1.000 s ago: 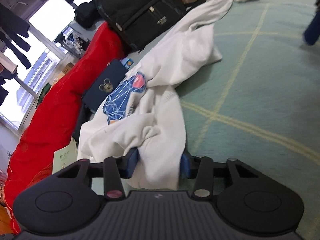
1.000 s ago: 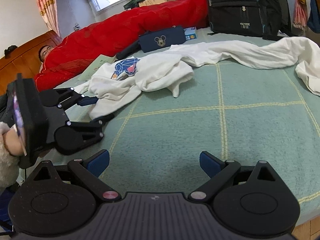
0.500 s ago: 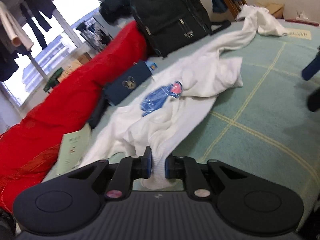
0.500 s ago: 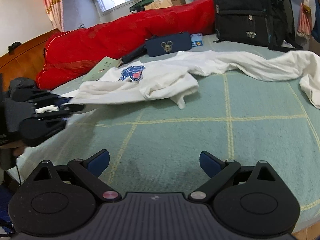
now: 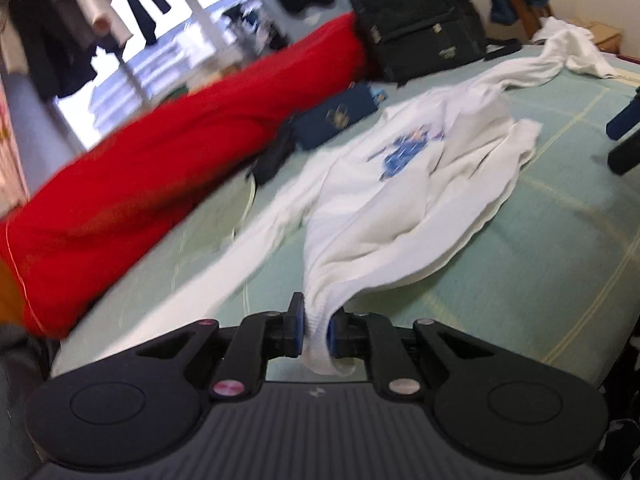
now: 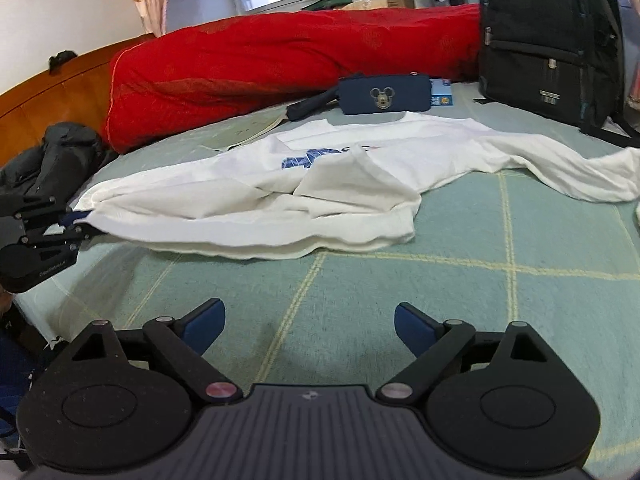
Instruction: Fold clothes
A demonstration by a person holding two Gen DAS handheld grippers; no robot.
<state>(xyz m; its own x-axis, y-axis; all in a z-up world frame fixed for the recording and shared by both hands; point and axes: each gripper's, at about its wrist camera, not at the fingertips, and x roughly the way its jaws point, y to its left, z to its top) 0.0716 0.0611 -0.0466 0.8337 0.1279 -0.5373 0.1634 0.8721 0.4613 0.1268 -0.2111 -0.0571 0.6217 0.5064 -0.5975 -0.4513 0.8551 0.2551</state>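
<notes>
Left wrist view: the left gripper (image 5: 316, 326) is clamped on a bunched edge of the white shirt (image 5: 420, 184), which a second ago lay crumpled and is now drawn out long on the green bed cover (image 5: 560, 264) — likely straightening for a fold. Its long axis runs from the pinch toward the black backpack (image 5: 416, 20).

Right wrist view: the right gripper (image 6: 310, 326) hovers wide and empty over the cover, with the shirt (image 6: 280, 200) lying crosswise beyond it — print up.

Bare green checked bedspread (image 6: 460, 320) open between and ahead of the spread right tongs (image 6: 310, 322), crumpled white printed sweatshirt (image 6: 320, 200) lying across farther ahead, long red quilt roll (image 6: 280, 56) and black fabric backpack (image 6: 548, 40) blocking beyond it
</notes>
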